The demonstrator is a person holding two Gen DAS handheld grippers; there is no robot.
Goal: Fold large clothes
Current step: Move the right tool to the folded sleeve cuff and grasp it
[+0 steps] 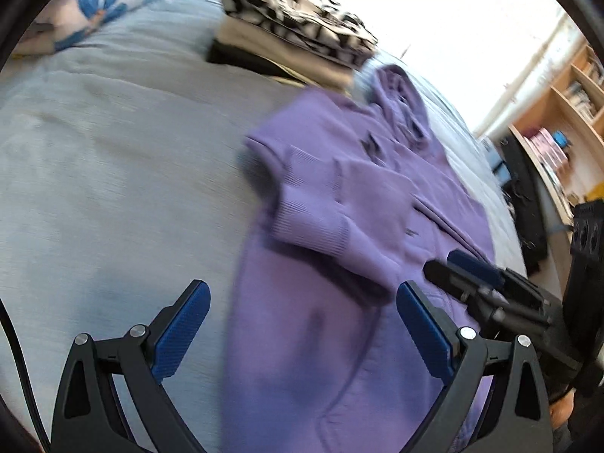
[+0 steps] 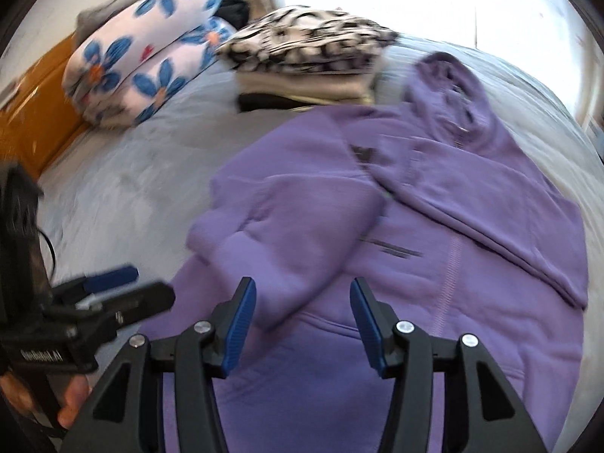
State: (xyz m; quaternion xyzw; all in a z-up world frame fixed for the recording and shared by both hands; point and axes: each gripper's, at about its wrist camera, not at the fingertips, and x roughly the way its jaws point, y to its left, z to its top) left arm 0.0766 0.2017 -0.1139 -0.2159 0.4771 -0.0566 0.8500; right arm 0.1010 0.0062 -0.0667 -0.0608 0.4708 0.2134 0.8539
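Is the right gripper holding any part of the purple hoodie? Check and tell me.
No. The right gripper hangs above the purple hoodie with open jaws and no cloth between them.

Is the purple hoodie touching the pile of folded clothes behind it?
Cannot tell. In the right wrist view the purple hoodie runs right up to the pile of folded clothes, but motion blur hides whether they meet or a thin gap remains.

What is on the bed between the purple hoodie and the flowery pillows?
A stack of folded clothes with a black-and-white patterned piece on top sits between the purple hoodie and the flowery pillows, on the grey bed cover. The right wrist view shows it best.
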